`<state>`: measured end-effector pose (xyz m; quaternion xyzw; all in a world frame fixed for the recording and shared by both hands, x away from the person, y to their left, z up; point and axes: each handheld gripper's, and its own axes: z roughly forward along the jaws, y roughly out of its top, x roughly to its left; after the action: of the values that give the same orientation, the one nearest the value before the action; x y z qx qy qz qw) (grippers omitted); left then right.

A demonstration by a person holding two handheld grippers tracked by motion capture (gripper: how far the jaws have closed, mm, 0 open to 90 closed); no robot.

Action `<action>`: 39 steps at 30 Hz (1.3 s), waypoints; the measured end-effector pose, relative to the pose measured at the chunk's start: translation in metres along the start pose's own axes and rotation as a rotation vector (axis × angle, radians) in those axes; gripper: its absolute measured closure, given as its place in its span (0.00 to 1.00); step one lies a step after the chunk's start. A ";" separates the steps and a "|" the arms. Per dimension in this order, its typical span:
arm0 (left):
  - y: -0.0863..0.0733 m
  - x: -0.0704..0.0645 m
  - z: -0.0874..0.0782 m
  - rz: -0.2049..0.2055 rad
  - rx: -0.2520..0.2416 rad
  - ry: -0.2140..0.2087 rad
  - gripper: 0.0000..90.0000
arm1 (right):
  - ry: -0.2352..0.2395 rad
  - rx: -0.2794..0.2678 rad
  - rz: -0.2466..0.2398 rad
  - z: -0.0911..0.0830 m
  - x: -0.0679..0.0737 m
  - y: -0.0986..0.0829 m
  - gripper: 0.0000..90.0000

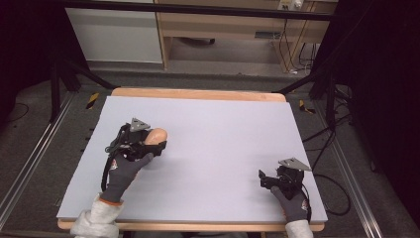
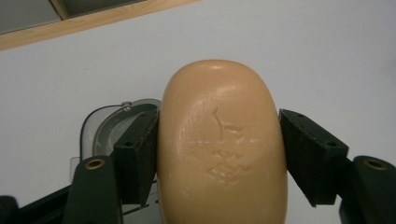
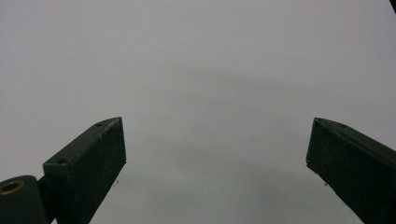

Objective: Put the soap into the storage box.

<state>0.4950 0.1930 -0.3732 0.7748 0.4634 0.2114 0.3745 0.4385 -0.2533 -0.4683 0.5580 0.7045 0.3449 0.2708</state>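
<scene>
A tan oval bar of soap (image 2: 222, 149) with a faint stamped mark sits between the two black jaws of my left gripper (image 2: 219, 154), which press against its sides. In the high view the same soap (image 1: 157, 135) pokes out of the left gripper (image 1: 154, 145) over the left part of the pale mat. A clear curved piece (image 2: 109, 123) shows behind the left jaw. My right gripper (image 1: 262, 177) rests low at the mat's right front, its jaws spread wide with bare mat between them (image 3: 215, 154).
A pale grey mat (image 1: 218, 144) covers the wooden table (image 1: 198, 93). Beyond the far edge stand a wooden bench (image 1: 223, 25) and black stand legs (image 1: 307, 82). Cables (image 1: 337, 198) trail off the table's right side.
</scene>
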 end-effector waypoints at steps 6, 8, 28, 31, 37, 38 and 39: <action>0.000 0.015 0.004 -0.025 0.008 0.029 0.35 | -0.001 0.002 -0.001 0.001 0.000 0.000 0.06; -0.001 0.019 0.007 -0.033 0.010 0.033 0.35 | 0.000 0.003 0.000 0.001 0.001 0.000 0.06; -0.014 0.040 0.030 -0.067 0.075 0.071 0.35 | 0.003 0.007 0.002 0.001 0.001 0.000 0.06; -0.017 0.042 0.032 -0.063 0.086 0.073 0.35 | 0.001 0.007 -0.001 0.002 0.001 0.000 0.06; -0.020 0.044 0.037 -0.071 0.099 0.078 0.35 | 0.003 0.008 -0.005 0.002 0.001 0.000 0.06; -0.020 0.044 0.038 -0.071 0.100 0.078 0.35 | 0.003 0.007 -0.005 0.002 0.001 0.000 0.06; -0.020 0.044 0.039 -0.073 0.104 0.081 0.35 | 0.003 0.008 -0.005 0.002 0.001 0.000 0.06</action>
<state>0.5313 0.2228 -0.4147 0.7668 0.5163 0.2043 0.3221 0.4399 -0.2517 -0.4696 0.5570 0.7076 0.3421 0.2683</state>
